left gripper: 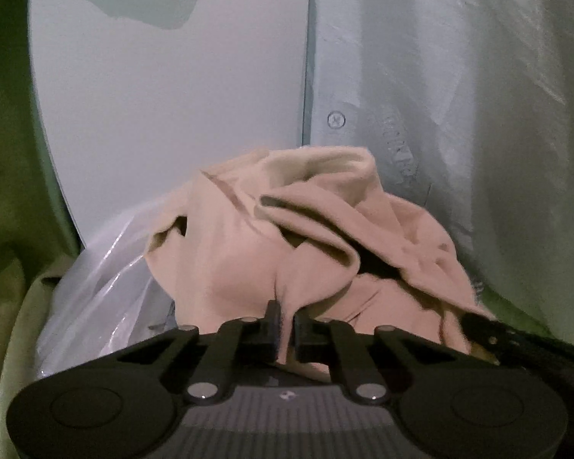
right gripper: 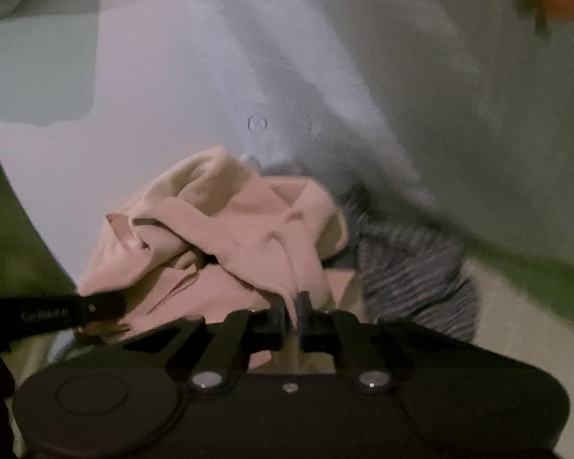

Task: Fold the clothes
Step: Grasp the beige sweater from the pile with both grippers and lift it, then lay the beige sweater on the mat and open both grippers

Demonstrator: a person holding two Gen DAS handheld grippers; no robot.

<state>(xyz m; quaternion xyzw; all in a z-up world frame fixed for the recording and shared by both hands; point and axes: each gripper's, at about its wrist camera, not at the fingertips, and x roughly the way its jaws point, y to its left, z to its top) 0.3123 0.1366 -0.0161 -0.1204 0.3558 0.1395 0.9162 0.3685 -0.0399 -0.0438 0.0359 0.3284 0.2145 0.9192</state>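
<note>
Pale wall behind pink garment [left gripper: 248, 252] (pinched by both hand-held grippers).

Your pictures are dim and grainy; the right wrist view is smeared with motion blur, the left sharper, both bowed with black corners.

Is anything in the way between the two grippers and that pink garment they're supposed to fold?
Nothing visible. The left gripper and the right gripper are each already shut on a fold of the pink garment. A clear plastic bag and a grey striped cloth lie beside it, not between.
</note>
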